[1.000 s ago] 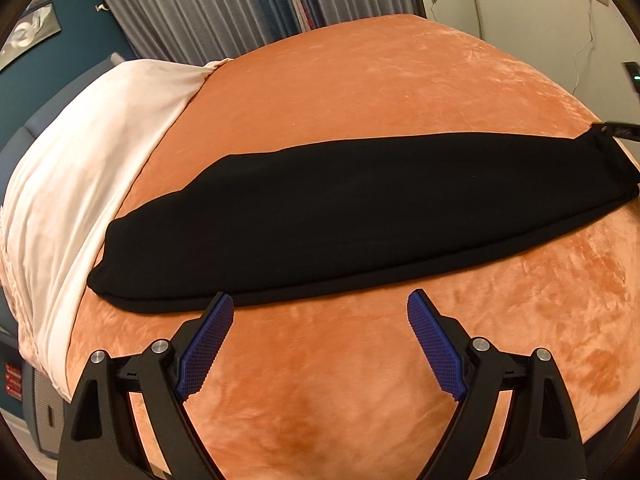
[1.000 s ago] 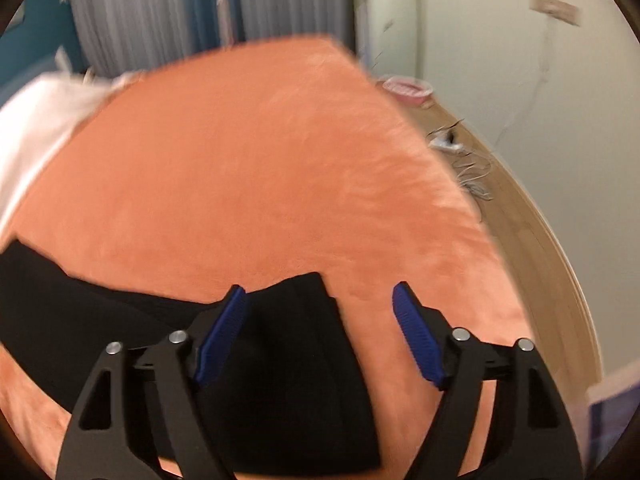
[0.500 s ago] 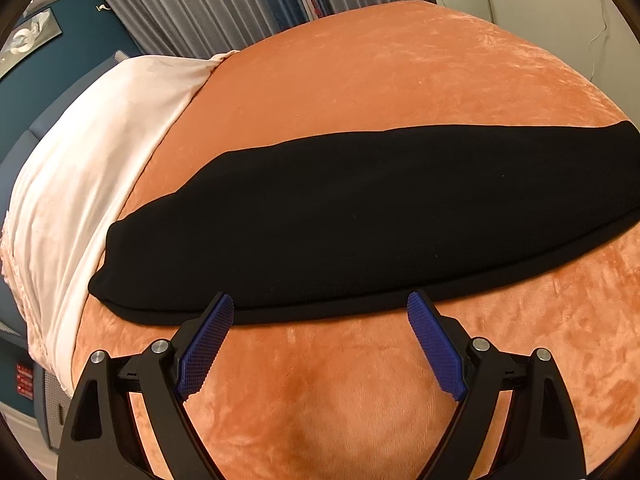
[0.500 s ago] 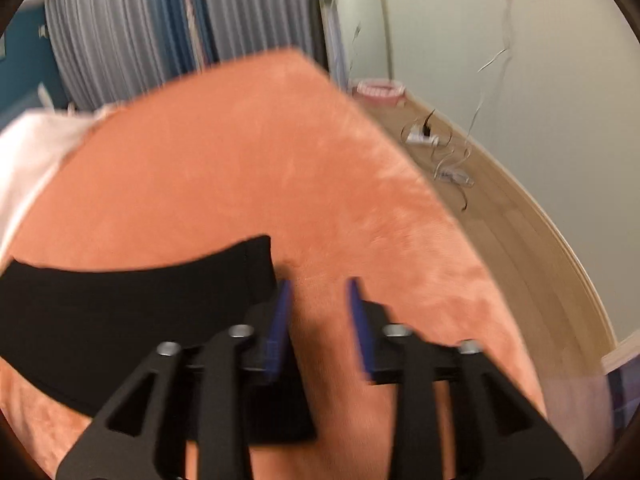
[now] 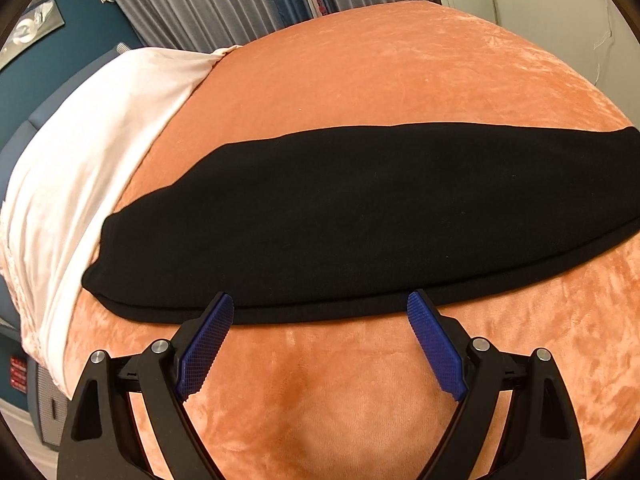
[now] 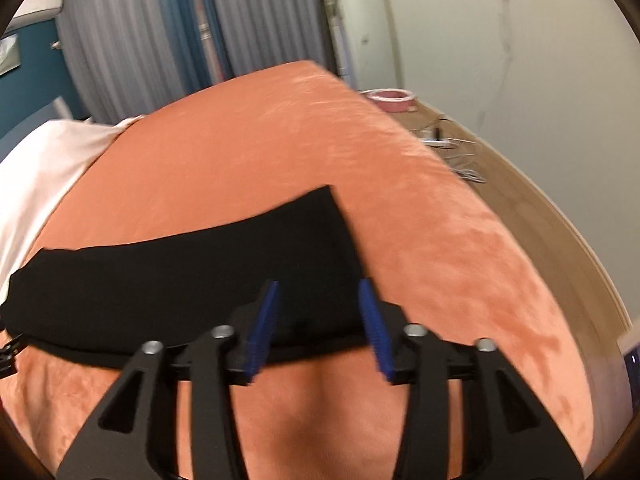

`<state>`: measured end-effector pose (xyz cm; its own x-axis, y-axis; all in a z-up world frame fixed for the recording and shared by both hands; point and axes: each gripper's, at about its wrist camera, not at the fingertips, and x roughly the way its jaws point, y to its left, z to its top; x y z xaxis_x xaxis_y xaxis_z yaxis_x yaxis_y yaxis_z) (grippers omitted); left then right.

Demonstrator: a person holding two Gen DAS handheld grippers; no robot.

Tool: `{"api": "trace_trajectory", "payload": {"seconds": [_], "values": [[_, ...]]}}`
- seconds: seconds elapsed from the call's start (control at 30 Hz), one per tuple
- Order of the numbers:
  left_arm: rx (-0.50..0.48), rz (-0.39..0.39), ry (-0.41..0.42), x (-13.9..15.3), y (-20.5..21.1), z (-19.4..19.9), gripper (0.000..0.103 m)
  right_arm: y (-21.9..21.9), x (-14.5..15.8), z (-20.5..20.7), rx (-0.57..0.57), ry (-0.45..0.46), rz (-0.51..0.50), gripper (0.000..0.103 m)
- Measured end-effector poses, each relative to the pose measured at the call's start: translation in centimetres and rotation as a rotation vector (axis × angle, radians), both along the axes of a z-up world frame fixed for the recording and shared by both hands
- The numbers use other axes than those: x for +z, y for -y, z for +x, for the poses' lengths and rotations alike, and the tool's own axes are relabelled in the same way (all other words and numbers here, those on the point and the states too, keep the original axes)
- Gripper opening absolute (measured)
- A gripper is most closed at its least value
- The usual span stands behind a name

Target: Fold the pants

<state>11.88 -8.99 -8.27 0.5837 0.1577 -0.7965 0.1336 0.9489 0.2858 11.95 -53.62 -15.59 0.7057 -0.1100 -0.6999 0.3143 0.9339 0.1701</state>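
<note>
Orange plush covers the bed (image 5: 400, 92), a soft velvety blanket with a crushed, mottled nap that bulges into a dome under the fisheye lens. White smooth sheet (image 5: 80, 168) drapes over the left end of the bed, its edge gathered into folds near the grey pleated curtains (image 5: 208, 4). In the right wrist view a pale wooden floor (image 6: 532, 200) runs along the cream wall, with a pink roll (image 6: 390, 98) and thin tangled cables (image 6: 452, 148) lying on it.

Black pants (image 5: 360, 220) lie flat across the middle of the blanket as a long, narrow band of matte knit, already doubled lengthwise, with a thin layered edge along the near side. One end is rounded toward the sheet; the other end is cut square near the right side of the bed (image 6: 328, 216).

The left gripper (image 5: 320, 312) sits just at the near edge of the pants, its jaws spread wide and holding nothing; its blue pads (image 5: 206, 344) are ribbed. The right gripper (image 6: 318, 300) is over the square end of the pants, jaws partly apart with black cloth seen between them, not clamped.
</note>
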Motion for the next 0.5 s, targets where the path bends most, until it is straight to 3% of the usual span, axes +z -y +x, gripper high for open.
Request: {"api": "trace_trajectory", "payload": {"seconds": [0.13, 0.37, 0.5], "values": [[-0.017, -0.023, -0.006, -0.2, -0.3, -0.4, 0.086, 2.0, -2.6, -1.0, -0.046, -0.042, 0.076, 0.049], [-0.02, -0.037, -0.021, -0.6, -0.3, -0.6, 0.086, 1.7, -2.4, 0.3, -0.011, -0.043, 0.077, 0.051], [-0.019, -0.038, -0.023, -0.6, -0.2, -0.6, 0.086, 0.9, -2.4, 1.9, 0.024, -0.038, 0.088, 0.037]]}}
